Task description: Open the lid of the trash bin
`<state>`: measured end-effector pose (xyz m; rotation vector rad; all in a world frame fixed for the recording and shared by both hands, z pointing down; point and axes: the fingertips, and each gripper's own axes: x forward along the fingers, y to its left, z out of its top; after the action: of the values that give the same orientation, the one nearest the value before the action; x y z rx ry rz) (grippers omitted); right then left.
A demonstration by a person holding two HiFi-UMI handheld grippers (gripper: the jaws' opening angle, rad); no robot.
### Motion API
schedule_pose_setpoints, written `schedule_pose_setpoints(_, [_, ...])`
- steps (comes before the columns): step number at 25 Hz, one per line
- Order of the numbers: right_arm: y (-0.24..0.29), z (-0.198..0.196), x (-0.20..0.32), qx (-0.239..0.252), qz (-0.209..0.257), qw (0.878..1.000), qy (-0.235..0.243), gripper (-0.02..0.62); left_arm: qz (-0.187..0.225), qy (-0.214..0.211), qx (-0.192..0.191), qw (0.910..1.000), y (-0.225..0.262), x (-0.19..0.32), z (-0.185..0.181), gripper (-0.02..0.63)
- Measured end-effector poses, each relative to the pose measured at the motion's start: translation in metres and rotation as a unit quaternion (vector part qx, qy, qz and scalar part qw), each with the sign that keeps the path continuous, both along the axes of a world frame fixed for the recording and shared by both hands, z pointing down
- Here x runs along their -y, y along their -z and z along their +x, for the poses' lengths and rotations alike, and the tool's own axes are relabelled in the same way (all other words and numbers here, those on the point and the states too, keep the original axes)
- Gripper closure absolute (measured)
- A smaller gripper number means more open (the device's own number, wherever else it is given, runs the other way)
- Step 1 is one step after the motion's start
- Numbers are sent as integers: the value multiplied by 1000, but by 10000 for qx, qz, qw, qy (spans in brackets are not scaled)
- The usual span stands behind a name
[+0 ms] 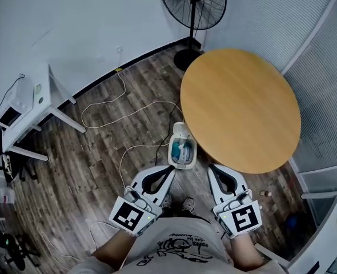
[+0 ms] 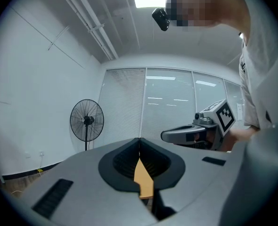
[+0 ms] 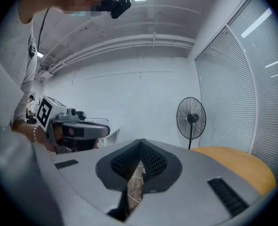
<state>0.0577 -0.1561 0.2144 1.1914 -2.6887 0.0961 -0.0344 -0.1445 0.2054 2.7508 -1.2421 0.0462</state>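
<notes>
A small white trash bin (image 1: 181,147) stands on the wood floor against the near edge of the round table. From above, bluish contents show in its top, with a white flap at its far end. My left gripper (image 1: 171,169) is just near-left of the bin, held above the floor, jaws shut and holding nothing. My right gripper (image 1: 211,168) is near-right of the bin, also shut and holding nothing. Both gripper views point level across the room, so the bin is hidden in them. Each shows the other: the right gripper (image 2: 191,133) and the left gripper (image 3: 80,127).
A round wooden table (image 1: 240,107) fills the right. A black standing fan (image 1: 192,4) is by the far wall. White cables (image 1: 123,116) loop over the floor left of the bin. A white desk (image 1: 25,104) with a device stands at the left, white furniture (image 1: 328,233) at the lower right.
</notes>
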Motion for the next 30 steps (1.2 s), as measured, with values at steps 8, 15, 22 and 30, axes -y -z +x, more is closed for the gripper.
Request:
schedule_pose_setpoints(8, [43,-1,-11,44,212,9998,6,588,120,-174,-97,9997,35,-14,0,586])
schedule_pose_setpoints(15, [64,-4,-26,210,262,9994,37,588,241,-261,10,9994,52,-23,1,586])
schedule_pose_setpoints(22, [74,-1,-33,229,287,9993,-15,589,136,-221,-46,9997,68,-31,2,586])
schedule_pose_setpoints(30, [89,-5,-32,185,464,9987,58,589,206,-220,-35,9995,76,-31,0,586])
